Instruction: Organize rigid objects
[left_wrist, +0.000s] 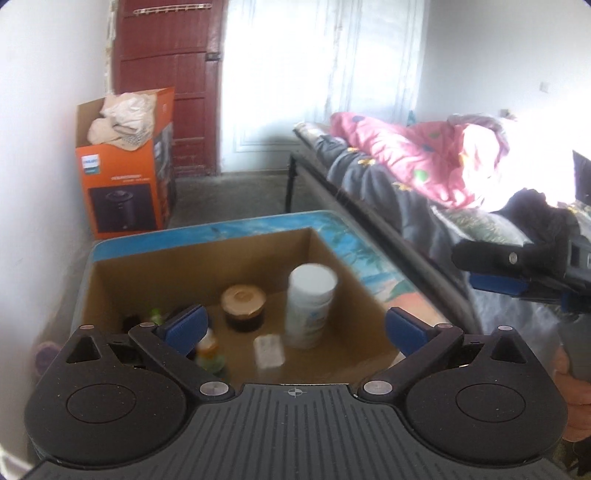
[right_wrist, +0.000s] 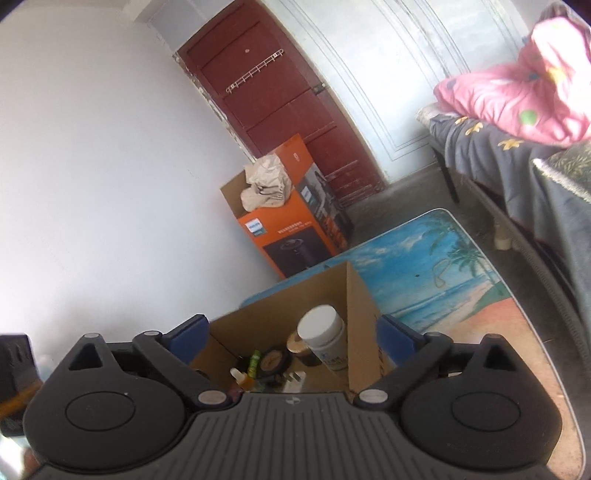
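An open cardboard box (left_wrist: 110, 280) stands on a beach-print table (left_wrist: 354, 236). Inside it stand a white bottle (left_wrist: 310, 306), a dark jar with a wooden lid (left_wrist: 243, 306), a small orange-capped bottle (left_wrist: 208, 350), a green tube (left_wrist: 156, 315) and a flat blister pack (left_wrist: 269, 350). My left gripper (left_wrist: 295, 328) is open and empty above the box. My right gripper (right_wrist: 291, 336) is open and empty over the box (right_wrist: 354, 306), with the white bottle (right_wrist: 325, 339) below it. The right gripper also shows in the left wrist view (left_wrist: 517, 266).
An orange appliance carton (left_wrist: 125, 173) stuffed with cloth stands by the white wall and a red door (left_wrist: 170, 74). A bed with a pink quilt (left_wrist: 424, 158) runs along the table's right side. The table top (right_wrist: 443, 266) stretches right of the box.
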